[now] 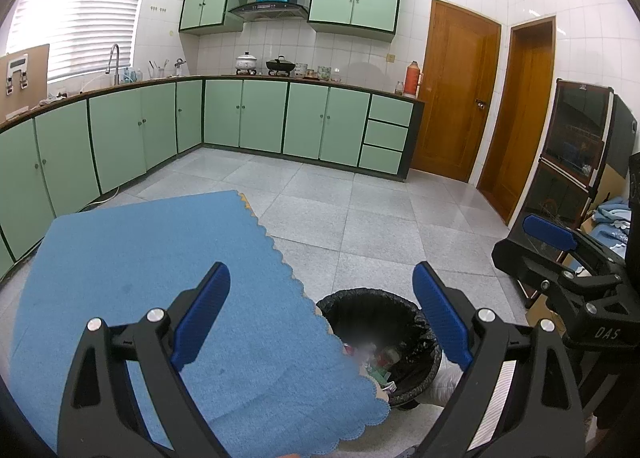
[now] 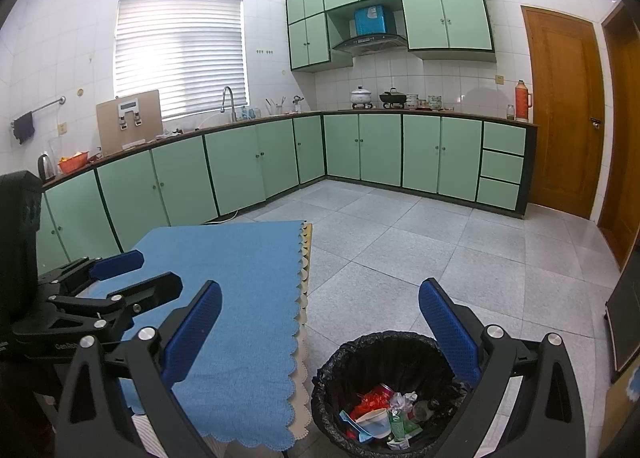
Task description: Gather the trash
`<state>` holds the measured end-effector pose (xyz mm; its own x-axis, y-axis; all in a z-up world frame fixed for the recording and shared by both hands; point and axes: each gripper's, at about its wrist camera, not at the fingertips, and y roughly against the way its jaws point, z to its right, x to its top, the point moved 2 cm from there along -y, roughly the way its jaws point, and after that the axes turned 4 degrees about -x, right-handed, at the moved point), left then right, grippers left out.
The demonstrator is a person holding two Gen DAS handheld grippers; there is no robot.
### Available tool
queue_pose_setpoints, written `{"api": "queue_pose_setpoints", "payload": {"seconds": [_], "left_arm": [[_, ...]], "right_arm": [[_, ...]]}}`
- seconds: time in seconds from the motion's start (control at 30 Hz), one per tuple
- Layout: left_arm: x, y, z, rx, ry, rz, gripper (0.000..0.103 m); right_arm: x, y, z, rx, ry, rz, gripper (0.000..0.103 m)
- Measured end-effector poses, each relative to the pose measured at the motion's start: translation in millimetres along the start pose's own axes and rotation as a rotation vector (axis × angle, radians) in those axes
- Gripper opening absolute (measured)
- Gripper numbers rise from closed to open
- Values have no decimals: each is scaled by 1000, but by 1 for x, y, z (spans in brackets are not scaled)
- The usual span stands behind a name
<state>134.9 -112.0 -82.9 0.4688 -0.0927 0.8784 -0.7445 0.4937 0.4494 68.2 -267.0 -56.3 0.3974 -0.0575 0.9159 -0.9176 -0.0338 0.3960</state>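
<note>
Trash clear only right view.

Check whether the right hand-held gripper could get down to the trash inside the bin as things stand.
Probably yes. The right hand-held gripper is open, holds nothing and hangs above the lidless bin; nothing lies between it and the trash.

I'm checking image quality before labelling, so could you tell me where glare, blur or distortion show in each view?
Left wrist view: the window blind is blown out, the trash in the bin has a blurred patch, and the cabinets bow from fisheye distortion. Right wrist view: the blind glares too, but the trash is sharp.
</note>
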Motion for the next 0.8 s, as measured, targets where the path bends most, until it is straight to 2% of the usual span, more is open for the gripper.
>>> {"api": "queue_pose_setpoints", "payload": {"seconds": [0.8], "left_arm": [[1, 0, 0, 2, -1, 0, 90]], "right_arm": [[0, 0, 1, 1, -2, 0, 97]]}}
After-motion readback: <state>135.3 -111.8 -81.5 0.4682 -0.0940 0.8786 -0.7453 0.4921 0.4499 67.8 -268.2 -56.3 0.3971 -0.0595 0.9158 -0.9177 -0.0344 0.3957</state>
